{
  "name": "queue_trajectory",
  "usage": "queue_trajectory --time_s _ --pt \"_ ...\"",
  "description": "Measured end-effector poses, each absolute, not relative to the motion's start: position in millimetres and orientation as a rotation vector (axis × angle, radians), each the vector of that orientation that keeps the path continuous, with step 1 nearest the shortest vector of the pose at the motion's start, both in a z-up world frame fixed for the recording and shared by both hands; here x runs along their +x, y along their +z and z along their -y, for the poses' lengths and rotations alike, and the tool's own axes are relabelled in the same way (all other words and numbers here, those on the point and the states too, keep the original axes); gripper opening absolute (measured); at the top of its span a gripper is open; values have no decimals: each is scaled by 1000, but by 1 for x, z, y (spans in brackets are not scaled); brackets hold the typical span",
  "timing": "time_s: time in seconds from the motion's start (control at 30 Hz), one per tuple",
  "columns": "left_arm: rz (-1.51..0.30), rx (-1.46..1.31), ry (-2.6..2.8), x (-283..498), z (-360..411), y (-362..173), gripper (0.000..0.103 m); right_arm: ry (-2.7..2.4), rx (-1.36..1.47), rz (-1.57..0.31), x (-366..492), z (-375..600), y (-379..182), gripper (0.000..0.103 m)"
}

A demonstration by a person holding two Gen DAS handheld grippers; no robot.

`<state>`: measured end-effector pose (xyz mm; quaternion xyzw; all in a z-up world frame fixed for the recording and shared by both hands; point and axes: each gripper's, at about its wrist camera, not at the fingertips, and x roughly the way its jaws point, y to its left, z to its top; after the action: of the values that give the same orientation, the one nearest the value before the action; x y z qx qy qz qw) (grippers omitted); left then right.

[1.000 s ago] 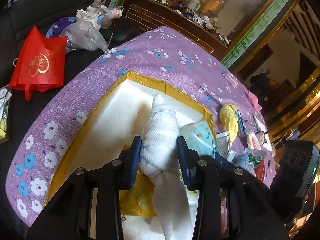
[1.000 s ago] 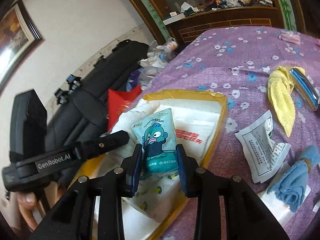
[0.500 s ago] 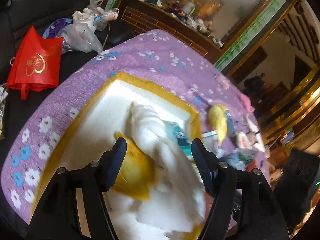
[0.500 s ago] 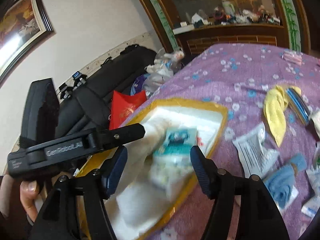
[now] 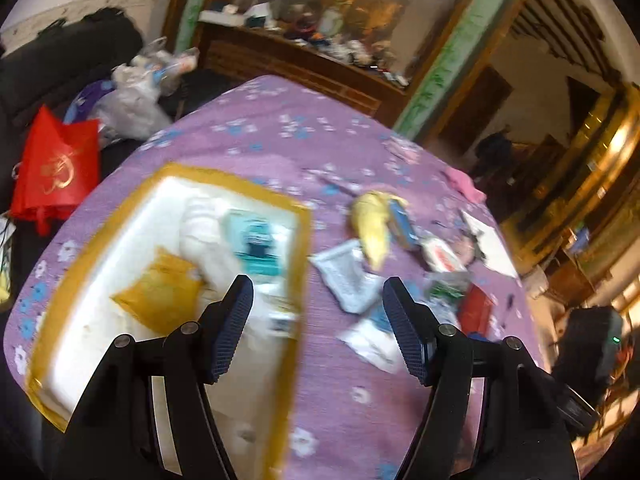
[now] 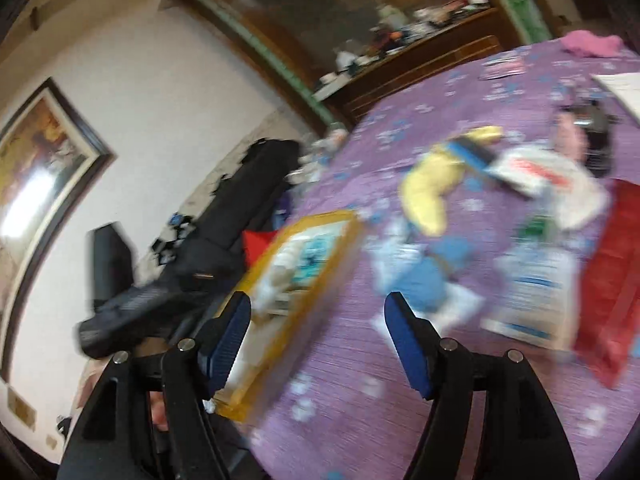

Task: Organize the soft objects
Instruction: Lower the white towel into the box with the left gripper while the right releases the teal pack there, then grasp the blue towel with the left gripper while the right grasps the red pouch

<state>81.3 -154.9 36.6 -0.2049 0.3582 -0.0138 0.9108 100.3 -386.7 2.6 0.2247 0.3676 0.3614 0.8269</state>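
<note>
A white tray with a yellow rim (image 5: 300,240) lies on the purple flowered tablecloth. In it are a rolled white towel (image 5: 204,232), a teal tissue pack (image 5: 256,248) and a yellow cloth (image 5: 160,296). My left gripper (image 5: 318,324) hangs open above the tray's right edge with nothing between its fingers. My right gripper (image 6: 318,340) is over the cloth to the right of the tray (image 6: 316,272). Its jaws are opening and hold nothing. Loose on the table lie a yellow cloth (image 6: 428,196) and a blue cloth (image 6: 424,284). Both views are blurred.
White packets (image 5: 348,284), a wipes pack (image 6: 536,176), a red packet (image 6: 616,272) and a pink cloth (image 6: 588,44) are scattered on the right half of the table. A red bag (image 5: 56,168) and plastic bags (image 5: 132,100) sit on the black sofa at the left.
The left gripper let go of the white towel and the right let go of the teal pack; both now lie in the tray. Both grippers opened wide, pulled back and swung right.
</note>
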Motion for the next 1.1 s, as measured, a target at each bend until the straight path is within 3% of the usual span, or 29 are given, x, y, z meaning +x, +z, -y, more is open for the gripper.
queue_trajectory --time_s 0.23,0.53,0.57,0.63,0.67,0.77,0.8,0.87,1.0,1.1 --pt "-753 -289 -210 95 233 37 68 519 483 -800 92 471 -14 70" --pt "-909 -191 -174 187 270 -29 68 263 612 -913 138 517 -40 70" --pt "-928 -206 -164 195 269 -38 66 280 627 -930 148 517 -44 70" --pt "-962 -224 -159 205 268 -52 50 273 636 -951 157 515 -53 69" --pt "-967 -217 -166 206 269 -57 47 264 624 -944 160 511 -55 68" --pt "-929 -172 -150 202 273 -61 31 161 519 -938 162 499 -56 56" --pt "-925 -193 -152 201 271 -62 26 114 447 -940 163 491 -56 44" --pt "-924 -241 -158 198 265 -64 25 102 410 -923 160 486 -56 39" --pt "-925 -272 -178 186 260 -61 24 112 435 -889 151 493 -54 16" --pt "-915 -323 -215 173 256 -54 24 123 486 -880 138 504 -47 11"
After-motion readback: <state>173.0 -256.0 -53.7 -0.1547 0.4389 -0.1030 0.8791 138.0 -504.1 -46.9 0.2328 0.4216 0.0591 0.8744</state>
